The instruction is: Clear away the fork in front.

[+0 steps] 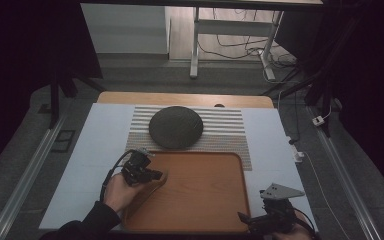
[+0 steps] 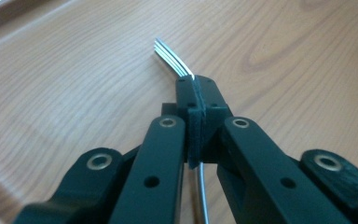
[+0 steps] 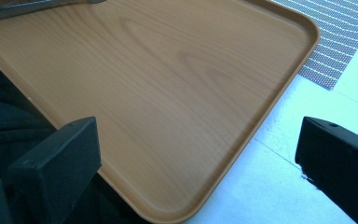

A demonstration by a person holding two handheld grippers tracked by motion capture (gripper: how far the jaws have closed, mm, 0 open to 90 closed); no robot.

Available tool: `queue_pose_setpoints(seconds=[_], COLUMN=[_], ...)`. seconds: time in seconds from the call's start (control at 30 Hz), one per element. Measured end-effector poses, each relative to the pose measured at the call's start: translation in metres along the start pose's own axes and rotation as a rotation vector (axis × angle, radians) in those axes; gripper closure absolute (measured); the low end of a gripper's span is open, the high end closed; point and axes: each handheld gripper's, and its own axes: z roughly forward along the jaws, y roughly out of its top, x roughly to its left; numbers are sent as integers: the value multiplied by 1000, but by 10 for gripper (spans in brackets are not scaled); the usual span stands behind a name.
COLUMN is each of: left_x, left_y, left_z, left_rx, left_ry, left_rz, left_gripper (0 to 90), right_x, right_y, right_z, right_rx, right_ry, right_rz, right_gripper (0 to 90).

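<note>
The left claw is squeezed tight on a fork, pinching it at the thin neck just behind the prongs, and it holds the fork over the left part of the wooden tray. The right claw is wide open with nothing in it, and it waits at the near right corner of the tray. The fork could slip, because the metal is smooth and shiny and the claw grips only a narrow bit of it. It could also swing or twist in the grip, since its long handle hangs out behind the pads with nothing to steady it. If the prongs dip, they could scratch or catch on the tray. The prongs are thin, curved and silver. The pads of the claw are black and look soft and flat. The tray is brown with wavy wood lines, round corners and a low raised edge. Beyond the tray lies a striped woven mat, and on it sits a round, dark, rough-looking plate. Under the tray the bench is pale and smooth.
</note>
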Motion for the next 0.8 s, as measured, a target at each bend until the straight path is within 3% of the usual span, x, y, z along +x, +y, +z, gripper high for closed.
queue_pose_setpoints(seconds=[0.33,0.47,0.67,0.8], left_x=[-17,-22,-27,-35], left_y=[4,4,6,6], left_z=[16,25,26,36], left_rx=[26,49,27,67], left_ry=[-48,-43,-74,-70], left_rz=[39,67,78,118], left_gripper=[884,884,883,884], right_x=[1,1,0,0], right_y=[0,0,0,0], right_z=[1,2,2,2], right_rx=[11,13,15,17], right_ry=[0,1,6,6], right_rz=[-6,-11,-6,-6], right_gripper=[1,1,1,1])
